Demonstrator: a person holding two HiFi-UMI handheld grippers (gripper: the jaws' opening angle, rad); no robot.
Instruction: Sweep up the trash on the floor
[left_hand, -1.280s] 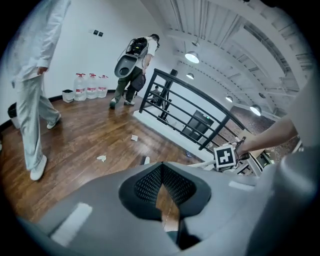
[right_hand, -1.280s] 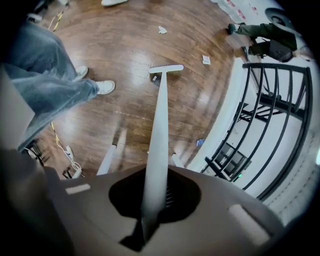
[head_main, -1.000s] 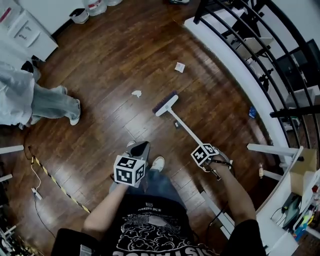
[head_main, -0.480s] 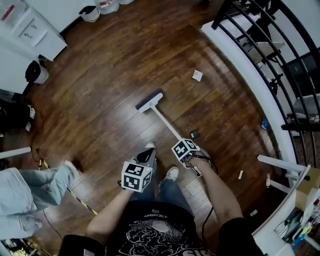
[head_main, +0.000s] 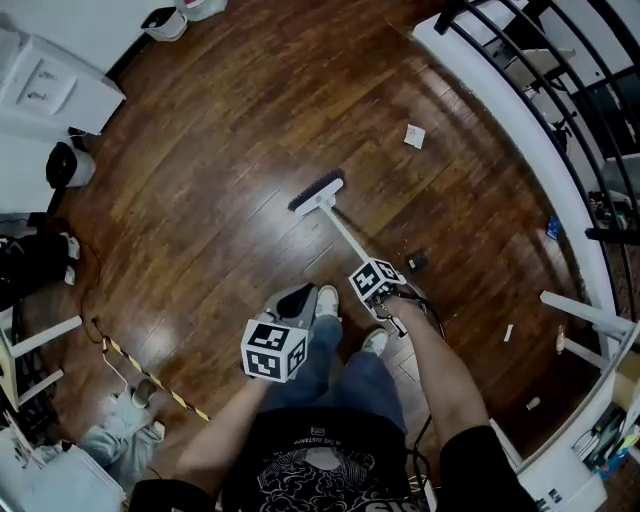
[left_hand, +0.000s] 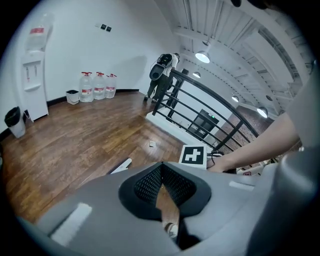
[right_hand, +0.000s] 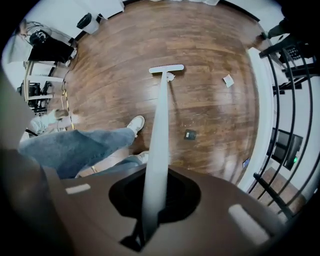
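A broom with a white handle (head_main: 345, 232) and a dark brush head (head_main: 316, 190) rests on the wooden floor. My right gripper (head_main: 374, 272) is shut on the upper handle; in the right gripper view the broom handle (right_hand: 159, 125) runs out between the jaws of my right gripper (right_hand: 156, 176) to the brush head (right_hand: 166, 68). A small white scrap (right_hand: 170, 77) lies beside the head. A white paper piece (head_main: 414, 136) lies farther off near the railing. A small dark item (head_main: 416, 262) lies right of the handle. My left gripper (head_main: 297, 300) hangs shut and empty over a shoe.
A black railing (head_main: 530, 75) on a white curved ledge (head_main: 500, 150) bounds the right side. A white cabinet (head_main: 45, 85) and a black bin (head_main: 62, 165) stand at the left. Striped tape (head_main: 150, 375) and another person's leg (head_main: 115, 435) are at lower left. Water bottles (left_hand: 95, 86) line the far wall.
The brush head has slid left across the floor, away from the paper piece. The other person walked from the left side down to the lower left corner. Both grippers kept their grip state.
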